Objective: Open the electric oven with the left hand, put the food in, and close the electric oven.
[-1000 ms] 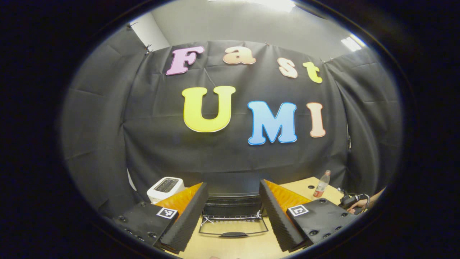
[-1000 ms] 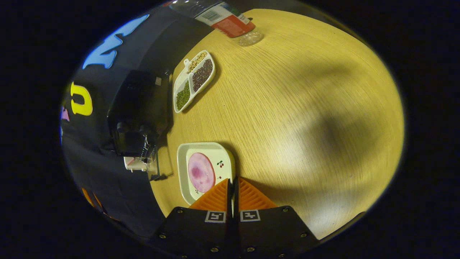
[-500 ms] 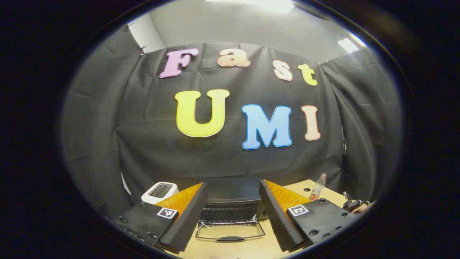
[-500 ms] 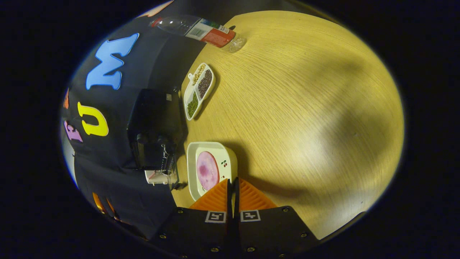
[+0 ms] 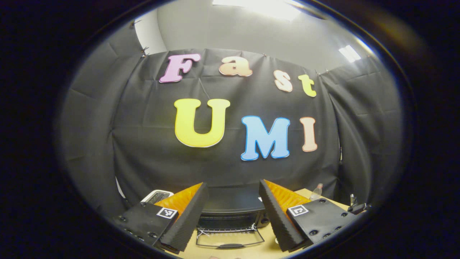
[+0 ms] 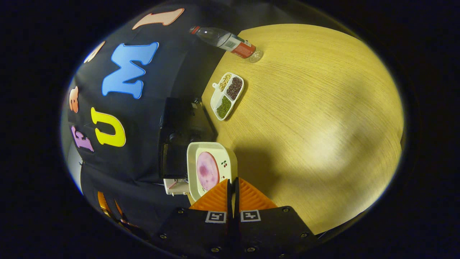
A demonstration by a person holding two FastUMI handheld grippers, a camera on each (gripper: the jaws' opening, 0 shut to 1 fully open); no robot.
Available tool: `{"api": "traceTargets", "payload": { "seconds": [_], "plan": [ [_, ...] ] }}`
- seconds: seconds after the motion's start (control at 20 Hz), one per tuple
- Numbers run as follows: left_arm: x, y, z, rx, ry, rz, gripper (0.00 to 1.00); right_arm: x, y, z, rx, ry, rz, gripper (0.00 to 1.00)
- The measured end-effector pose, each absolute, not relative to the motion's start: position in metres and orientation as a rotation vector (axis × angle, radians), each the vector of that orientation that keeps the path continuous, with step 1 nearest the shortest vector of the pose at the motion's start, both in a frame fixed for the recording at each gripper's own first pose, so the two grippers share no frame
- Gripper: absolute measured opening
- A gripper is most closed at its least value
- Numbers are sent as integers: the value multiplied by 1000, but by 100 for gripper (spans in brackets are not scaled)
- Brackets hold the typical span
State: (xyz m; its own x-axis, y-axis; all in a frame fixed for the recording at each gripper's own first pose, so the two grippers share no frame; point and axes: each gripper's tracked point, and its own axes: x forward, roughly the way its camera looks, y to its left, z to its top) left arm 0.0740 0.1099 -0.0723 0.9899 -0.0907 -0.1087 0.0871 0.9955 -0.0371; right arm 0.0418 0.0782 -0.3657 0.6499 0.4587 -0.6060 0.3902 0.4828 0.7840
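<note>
The black electric oven stands at the back of the table, its glass door folded down flat toward me. My left gripper is open and holds nothing, in front of and above the oven. In the right gripper view, my right gripper is shut on the near rim of a white square plate carrying a round pink slice of meat. The plate hangs above the table beside the oven.
A white divided dish of beans and a plastic bottle lie further along the wooden table. A white toaster stands left of the oven. The bottle stands to the oven's right.
My right gripper has carried the plate off the table and closer to the oven. My left gripper has tilted upward, so the oven sits lower in its view.
</note>
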Motion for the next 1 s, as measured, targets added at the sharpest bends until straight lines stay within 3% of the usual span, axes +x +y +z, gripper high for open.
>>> {"api": "traceTargets", "payload": {
  "seconds": [0.3,0.35,0.4,0.45,0.6,0.65,0.7,0.8,0.85,1.0],
  "plan": [
    [63,150,-65,-13,95,-54,92,52,139,-348,1119,880,0,0],
    [61,156,-69,-12,102,-48,96,56,150,-347,1128,876,-12,0],
    [59,162,-73,-13,113,-43,92,61,161,-347,1131,877,-22,0],
    [57,169,-75,-15,116,-35,96,67,174,-350,1138,873,-35,0],
    [50,187,-76,-22,119,-16,92,85,203,-355,1155,863,-84,0],
    [48,194,-76,-20,120,-7,96,93,212,-357,1171,858,-100,0],
    [46,199,-77,-19,120,2,92,100,221,-360,1182,859,-116,1],
    [40,212,-79,-18,125,24,96,114,235,-365,1206,852,-156,0],
    [38,217,-78,-19,128,34,92,121,240,-367,1223,846,-182,0],
    [31,231,-83,-10,137,62,92,148,255,-377,1282,815,-272,0]
  ]
}}
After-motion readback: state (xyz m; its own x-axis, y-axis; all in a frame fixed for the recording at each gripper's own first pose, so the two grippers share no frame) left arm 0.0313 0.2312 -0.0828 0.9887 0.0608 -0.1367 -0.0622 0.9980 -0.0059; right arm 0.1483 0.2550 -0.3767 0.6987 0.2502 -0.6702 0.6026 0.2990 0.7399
